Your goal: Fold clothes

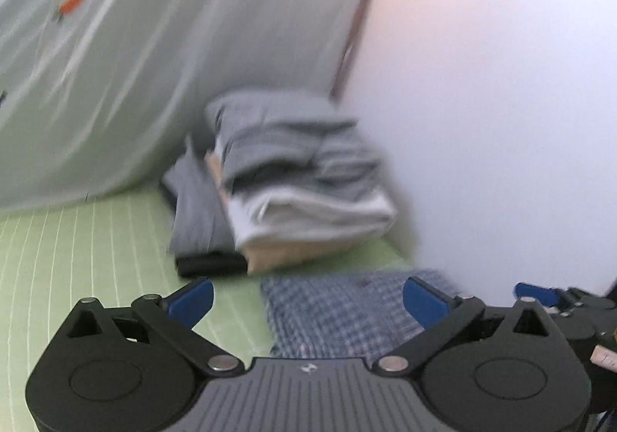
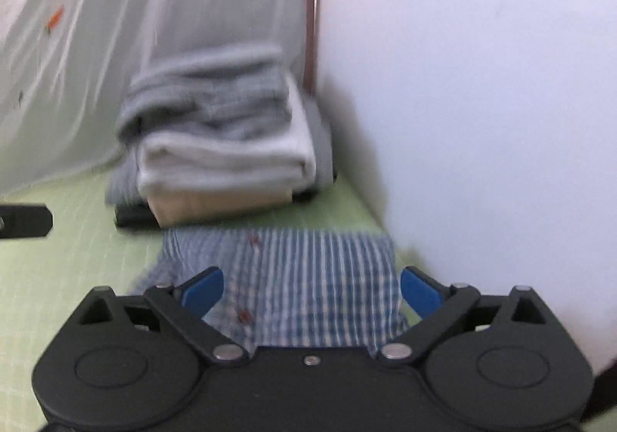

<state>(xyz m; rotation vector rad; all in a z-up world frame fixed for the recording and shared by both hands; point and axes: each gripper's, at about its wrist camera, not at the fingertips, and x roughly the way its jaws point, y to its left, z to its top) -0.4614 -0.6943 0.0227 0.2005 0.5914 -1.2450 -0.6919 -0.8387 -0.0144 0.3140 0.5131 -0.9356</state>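
Shirt (image 2: 308, 278), checked, lies folded flat just ahead of our right gripper (image 2: 311, 293) and left gripper (image 1: 307, 301), both spread wide, holding nothing. We judge it light and limp; pinch a folded edge. Beyond sits the stack (image 2: 219, 147).

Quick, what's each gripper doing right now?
Left gripper: open, holding nothing.
Right gripper: open, holding nothing, above the checked shirt.

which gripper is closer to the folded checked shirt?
Right. The right gripper hangs directly over the checked shirt, jaws open; the left gripper sits off its left edge, open.
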